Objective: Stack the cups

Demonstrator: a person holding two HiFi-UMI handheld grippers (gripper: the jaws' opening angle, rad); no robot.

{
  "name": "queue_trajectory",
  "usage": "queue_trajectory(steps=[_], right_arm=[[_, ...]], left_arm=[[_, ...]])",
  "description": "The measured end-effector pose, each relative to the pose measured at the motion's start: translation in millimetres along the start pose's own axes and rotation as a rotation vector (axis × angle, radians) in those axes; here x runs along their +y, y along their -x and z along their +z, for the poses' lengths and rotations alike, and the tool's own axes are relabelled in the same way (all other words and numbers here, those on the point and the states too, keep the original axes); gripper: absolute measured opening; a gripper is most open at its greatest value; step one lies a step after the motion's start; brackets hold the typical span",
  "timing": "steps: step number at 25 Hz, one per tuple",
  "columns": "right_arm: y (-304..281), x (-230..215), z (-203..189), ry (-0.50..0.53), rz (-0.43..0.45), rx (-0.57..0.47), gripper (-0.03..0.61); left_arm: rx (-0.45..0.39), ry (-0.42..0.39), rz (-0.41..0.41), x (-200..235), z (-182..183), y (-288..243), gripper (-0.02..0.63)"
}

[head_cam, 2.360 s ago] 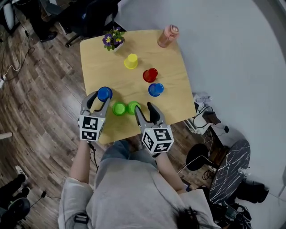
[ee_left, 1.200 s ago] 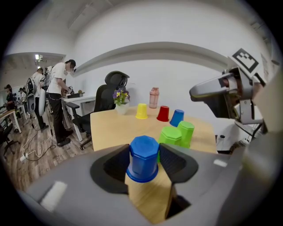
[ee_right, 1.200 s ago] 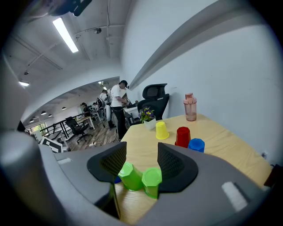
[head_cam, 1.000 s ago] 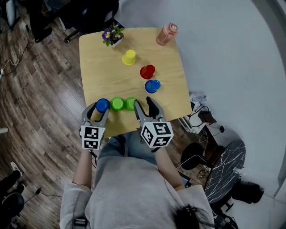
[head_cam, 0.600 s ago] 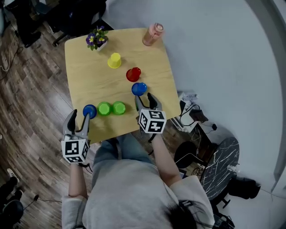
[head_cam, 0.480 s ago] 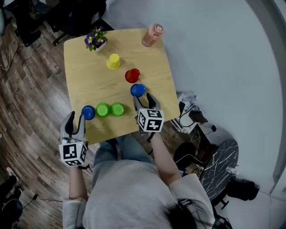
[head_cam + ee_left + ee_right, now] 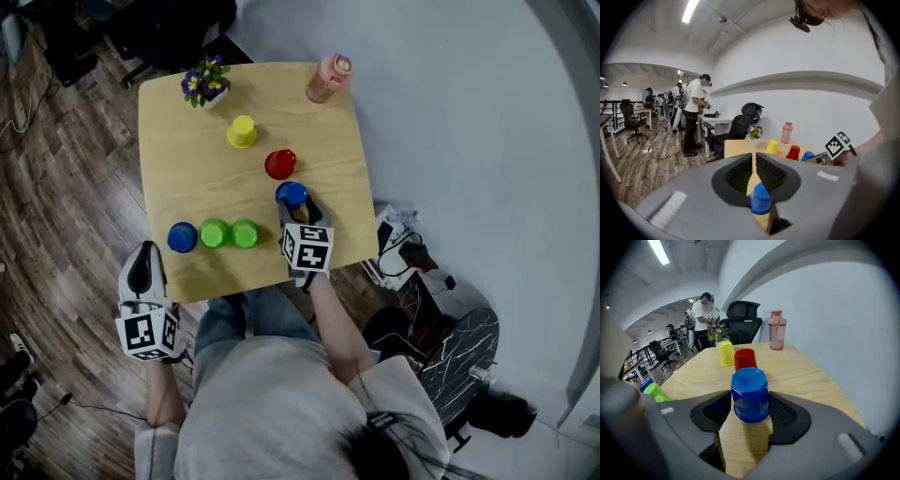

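Observation:
Several upside-down cups stand on the wooden table (image 7: 206,169). A yellow cup (image 7: 242,131), a red cup (image 7: 279,164) and a blue cup (image 7: 291,195) run back to front on the right. Another blue cup (image 7: 182,237) and two green cups (image 7: 214,232) (image 7: 245,233) line the near edge. My right gripper (image 7: 292,204) (image 7: 750,404) is open, its jaws having just been opening, with the right blue cup (image 7: 750,392) between them. My left gripper (image 7: 142,262) (image 7: 753,161) hangs off the table's near-left edge, its jaws just closed to a thin slit with nothing between them; the left blue cup (image 7: 761,199) shows beyond.
A pink bottle (image 7: 327,78) and a flower pot (image 7: 204,82) stand at the table's far edge. A black office chair (image 7: 740,126) sits behind the table, and a person (image 7: 693,117) stands further back. Wooden floor surrounds the table on the left.
My left gripper has drawn back from the left blue cup, off the table's edge, and its jaws have closed. My right gripper has moved forward until its jaws flank the right blue cup.

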State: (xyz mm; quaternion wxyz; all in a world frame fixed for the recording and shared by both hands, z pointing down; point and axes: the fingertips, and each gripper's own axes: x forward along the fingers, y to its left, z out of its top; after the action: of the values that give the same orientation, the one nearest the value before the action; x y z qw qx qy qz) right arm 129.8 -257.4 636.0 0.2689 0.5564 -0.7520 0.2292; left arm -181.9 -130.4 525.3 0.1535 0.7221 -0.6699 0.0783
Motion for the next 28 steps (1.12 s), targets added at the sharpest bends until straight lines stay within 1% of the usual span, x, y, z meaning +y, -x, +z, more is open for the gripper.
queue_trajectory(steps=[4, 8, 14, 16, 18, 22, 28], right_arm=[[4.6, 5.2, 7.7, 0.032, 0.014, -0.032, 0.236], [24.1, 18.4, 23.4, 0.063, 0.045, -0.083, 0.229], [64.8, 54.2, 53.3, 0.101, 0.113, -0.184, 0.225], [77.2, 67.7, 61.4, 0.115, 0.134, -0.210, 0.210], [88.2, 82.6, 67.1, 0.124, 0.158, -0.233, 0.210], [104.8, 115.8, 69.9, 0.158, 0.208, -0.259, 0.209], [113.9, 165.0, 59.3, 0.209, 0.276, -0.255, 0.209]], left_arm=[[0.002, -0.006, 0.011, 4.0, -0.3, 4.2, 0.083], [-0.005, -0.005, 0.007, 4.5, 0.3, 5.9, 0.083], [-0.040, -0.020, -0.031, 0.0, 10.2, 6.6, 0.083], [-0.052, -0.024, -0.043, -0.6, 13.1, 6.8, 0.083], [-0.061, -0.026, -0.053, 0.2, 15.0, 8.8, 0.081], [-0.069, -0.024, -0.064, 5.4, 15.7, 16.8, 0.081], [-0.071, -0.018, -0.063, 21.0, 12.3, 28.7, 0.081]])
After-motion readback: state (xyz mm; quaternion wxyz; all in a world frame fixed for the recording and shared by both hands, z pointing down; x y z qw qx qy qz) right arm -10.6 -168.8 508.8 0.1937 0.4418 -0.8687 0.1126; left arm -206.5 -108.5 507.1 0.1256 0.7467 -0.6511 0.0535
